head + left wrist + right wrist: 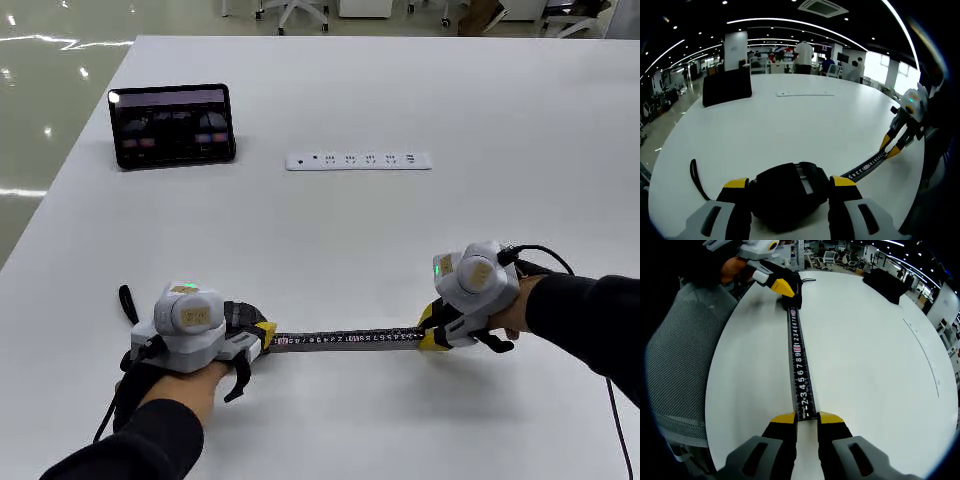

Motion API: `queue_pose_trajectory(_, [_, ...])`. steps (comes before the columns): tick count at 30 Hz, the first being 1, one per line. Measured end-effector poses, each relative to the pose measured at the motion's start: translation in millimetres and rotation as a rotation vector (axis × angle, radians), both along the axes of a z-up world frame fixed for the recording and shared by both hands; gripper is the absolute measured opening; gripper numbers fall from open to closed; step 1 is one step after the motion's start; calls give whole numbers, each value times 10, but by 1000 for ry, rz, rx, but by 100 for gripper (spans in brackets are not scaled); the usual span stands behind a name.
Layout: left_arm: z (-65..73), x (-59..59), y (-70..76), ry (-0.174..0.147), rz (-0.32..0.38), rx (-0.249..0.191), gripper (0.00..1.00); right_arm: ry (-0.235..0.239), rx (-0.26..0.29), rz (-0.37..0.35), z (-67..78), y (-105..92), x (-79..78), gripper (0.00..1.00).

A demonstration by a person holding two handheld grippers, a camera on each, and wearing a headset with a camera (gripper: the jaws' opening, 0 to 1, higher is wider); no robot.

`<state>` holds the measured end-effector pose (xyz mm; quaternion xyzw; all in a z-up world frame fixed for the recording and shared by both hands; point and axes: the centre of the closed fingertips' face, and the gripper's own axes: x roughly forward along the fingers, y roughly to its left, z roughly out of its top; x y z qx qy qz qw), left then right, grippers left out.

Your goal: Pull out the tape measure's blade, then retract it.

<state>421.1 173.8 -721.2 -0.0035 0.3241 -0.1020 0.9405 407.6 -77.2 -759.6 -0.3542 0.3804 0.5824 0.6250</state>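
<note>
1. Black tape measure case (787,197) sits between the two jaws of my left gripper (789,182), which are clamped on its sides, near my edge of the white table (400,250).
2. Its blade (799,355) is pulled out and stretches straight along the table top, from the case to my right gripper (807,417).
3. My right gripper pinches the free end of the blade between its yellow tips.
4. A dark tablet (172,125) and a white power strip (358,160) lie farther back, well apart from both grippers.
</note>
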Motion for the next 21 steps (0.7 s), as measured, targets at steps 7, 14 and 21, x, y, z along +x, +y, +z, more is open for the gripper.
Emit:
queue_pose_trajectory(7, [-2,0,-4,3,-2,-2,58,-2,7,-10,-9,52,13,11])
queue_pose_trajectory(14, [-5,5,-2,2,-3,-3,58,3,14,-21,-13,98,13,11])
queue_pose_trajectory(21, [-1,17,7,-1,-3,-12,58,5,24,-36,-7,143,23,11])
